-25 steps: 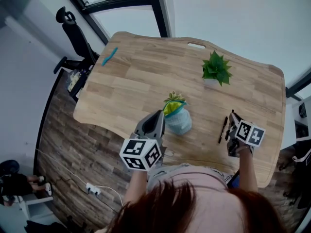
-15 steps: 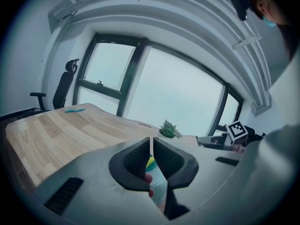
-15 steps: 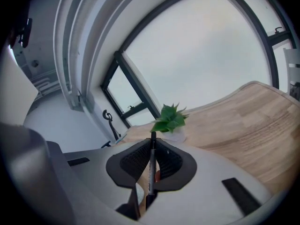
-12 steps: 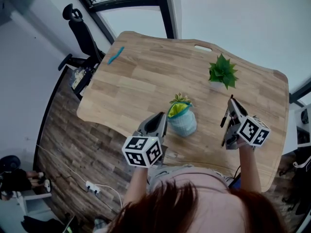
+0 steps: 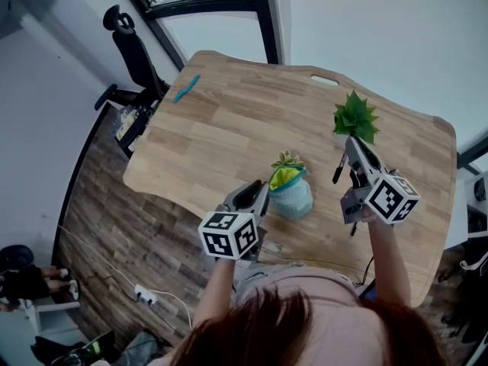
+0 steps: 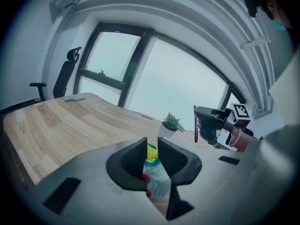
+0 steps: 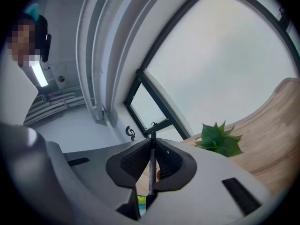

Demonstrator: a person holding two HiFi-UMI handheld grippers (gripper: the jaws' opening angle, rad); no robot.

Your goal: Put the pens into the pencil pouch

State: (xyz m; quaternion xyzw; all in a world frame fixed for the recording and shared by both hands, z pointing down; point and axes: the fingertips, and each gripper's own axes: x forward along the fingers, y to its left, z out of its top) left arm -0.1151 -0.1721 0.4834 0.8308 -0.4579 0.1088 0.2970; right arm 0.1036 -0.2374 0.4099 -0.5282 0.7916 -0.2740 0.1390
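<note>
Step in hand, as I read it: carry the pen [image 5: 337,171] to the pencil pouch [image 5: 292,198] and drop it in. The right gripper [image 5: 349,152] is right of centre in the head view, jaws clamped on the pen. In the right gripper view the pen stands upright across the pads, pinched near its middle. The pouch stands upright at centre frame on the table [image 5: 229,136], mouth up, yellow lining showing. So the pen is right of the pouch and looks higher, near but apart, not over the mouth yet.

The left gripper [image 5: 258,194] is just left of the pouch, lower centre. Its jaws have just been opening. The left gripper view shows a narrow gap with the pouch seen through it just ahead, pads not pressing on it. Nothing steadies the pouch.

To do it well I'd bring the pen leftward until its lower end is over the yellow opening. Then keep it vertical, lower the tip inside the rim and release. Letting go high risks a bounce off the rim or tipping the soft pouch. I'd brace the pouch side with the left gripper first.

A dark stick [image 5: 353,228] pokes out under the right gripper, likely another pen on the table, can't confirm. A teal item [image 5: 185,88] lies at the table's upper left, maybe a pen too. The plant [image 5: 355,117] is just above the right gripper, keep clear.
</note>
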